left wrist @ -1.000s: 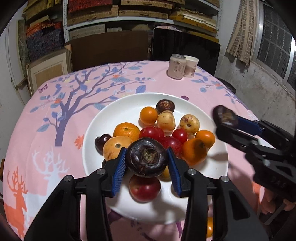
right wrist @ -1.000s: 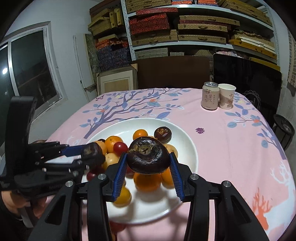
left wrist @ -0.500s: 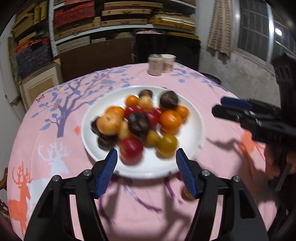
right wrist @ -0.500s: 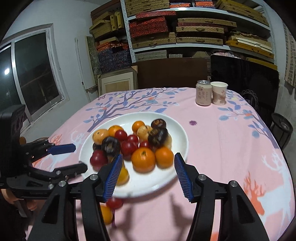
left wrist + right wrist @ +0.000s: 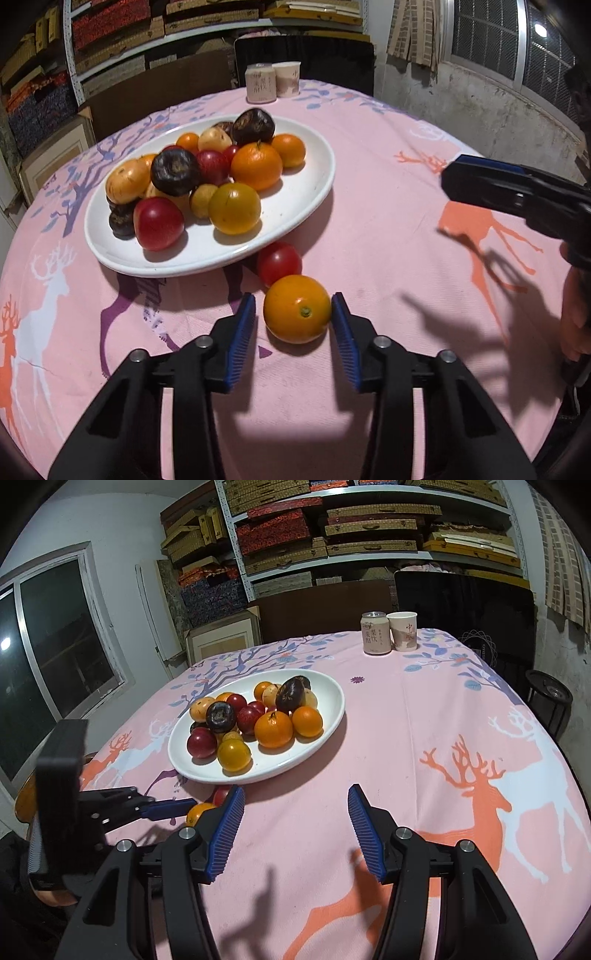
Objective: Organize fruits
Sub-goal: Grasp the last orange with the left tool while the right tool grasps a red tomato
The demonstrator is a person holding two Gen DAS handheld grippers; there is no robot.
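A white plate [image 5: 314, 192] [image 5: 332, 701] holds a pile of oranges, red fruits, yellow fruits and dark purple fruits. On the pink cloth just in front of it lie a loose orange [image 5: 297, 308] [image 5: 199, 812] and a red fruit [image 5: 279, 262] [image 5: 221, 795]. My left gripper [image 5: 293, 306] [image 5: 162, 808] straddles the loose orange. Its jaws are closing: the right pad is at the peel and a thin gap shows at the left pad. My right gripper [image 5: 296, 794] [image 5: 480, 177] hovers open over bare cloth to the right of the plate, with nothing between its fingers.
A drink can [image 5: 376, 633] and a paper cup [image 5: 403, 631] stand at the table's far edge. Behind the table are a dark chair back [image 5: 461, 605] and shelves of boxes. A person's hand [image 5: 574, 314] holds the right gripper.
Both grippers let go of dark purple fruits, which now lie on the pile, and drew back from the plate. The left one dropped to the loose orange and narrowed around it.
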